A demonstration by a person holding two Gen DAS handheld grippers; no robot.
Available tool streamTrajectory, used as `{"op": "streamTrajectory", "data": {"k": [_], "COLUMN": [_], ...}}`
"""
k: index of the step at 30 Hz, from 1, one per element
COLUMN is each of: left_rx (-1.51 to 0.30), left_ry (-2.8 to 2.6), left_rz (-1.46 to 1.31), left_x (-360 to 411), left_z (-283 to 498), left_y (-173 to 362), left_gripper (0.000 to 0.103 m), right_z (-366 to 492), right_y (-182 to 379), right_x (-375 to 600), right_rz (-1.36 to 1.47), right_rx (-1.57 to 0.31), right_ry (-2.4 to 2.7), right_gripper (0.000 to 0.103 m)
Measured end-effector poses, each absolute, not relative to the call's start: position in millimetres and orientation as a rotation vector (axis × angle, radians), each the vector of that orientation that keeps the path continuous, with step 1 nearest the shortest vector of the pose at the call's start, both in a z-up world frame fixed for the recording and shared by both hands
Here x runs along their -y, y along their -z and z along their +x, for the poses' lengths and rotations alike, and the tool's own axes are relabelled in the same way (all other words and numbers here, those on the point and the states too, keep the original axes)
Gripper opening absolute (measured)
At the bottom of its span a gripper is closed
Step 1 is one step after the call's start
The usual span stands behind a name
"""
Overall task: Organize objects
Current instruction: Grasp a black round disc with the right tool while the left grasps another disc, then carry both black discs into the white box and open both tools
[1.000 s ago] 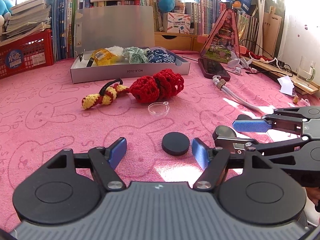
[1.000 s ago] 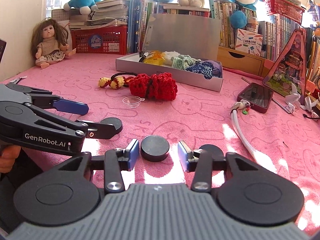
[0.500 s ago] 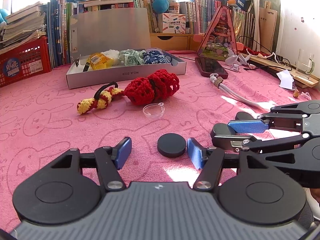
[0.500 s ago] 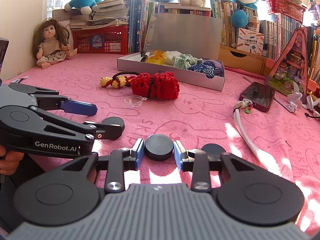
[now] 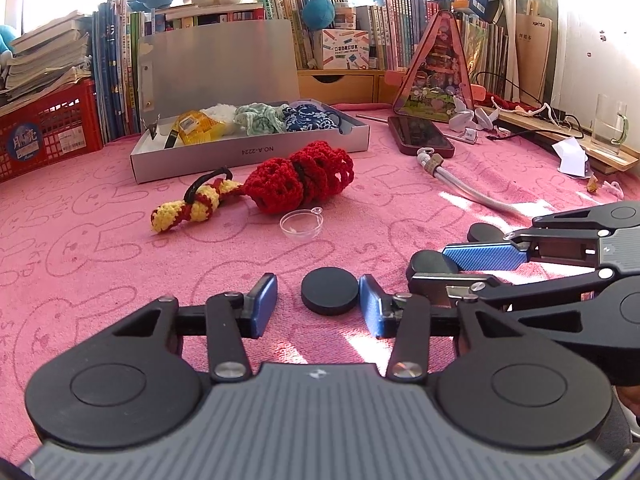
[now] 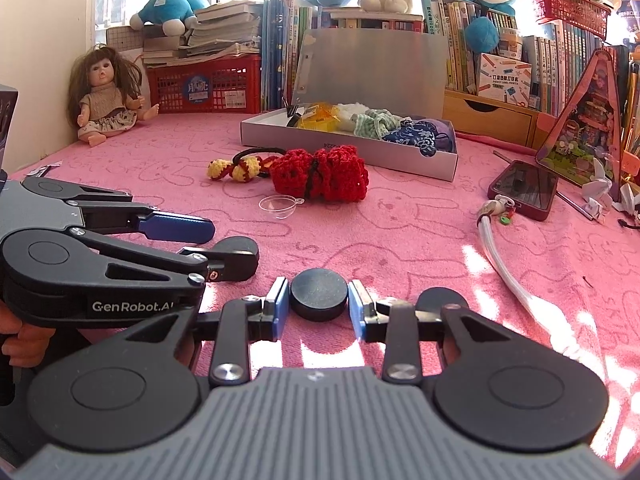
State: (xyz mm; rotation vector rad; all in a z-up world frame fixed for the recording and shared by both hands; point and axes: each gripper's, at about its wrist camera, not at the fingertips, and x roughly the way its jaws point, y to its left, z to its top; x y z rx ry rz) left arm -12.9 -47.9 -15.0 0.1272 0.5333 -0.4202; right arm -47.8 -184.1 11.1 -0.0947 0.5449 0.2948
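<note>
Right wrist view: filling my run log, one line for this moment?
right tool flanks black disc, contact unclear | left tool open

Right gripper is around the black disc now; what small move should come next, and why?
Probably close the right gripper the rest of the way on the black disc. Its jaws flank the disc with thin gaps, and the disc lies flat on the pink cloth, so lifting now would miss it.

Black puck (image 6: 319, 294), pink bunny-print cloth (image 6: 420, 240)
</note>
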Motion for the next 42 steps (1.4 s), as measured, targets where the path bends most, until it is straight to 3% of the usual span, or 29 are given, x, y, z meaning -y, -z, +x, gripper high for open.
{"op": "streamTrajectory", "data": {"k": [13,42], "left_rx": [-0.531,-0.52], "left_ry": [0.419,0.36], "left_rz": [0.106,0.069], "left_x": [49,45], "left_z": [-17,-11], "left_y": [15,0], "left_gripper": [0.037,0.037], "right_z": [-47,-37], "right_y": [-11,-23], "right_x": [183,176], "right_rz": [-0.077,-0.047], "right_rx": [-0.542,-0.518], "right_ry": [-0.289,-0.27], "right_gripper": [0.039,0.036]}}
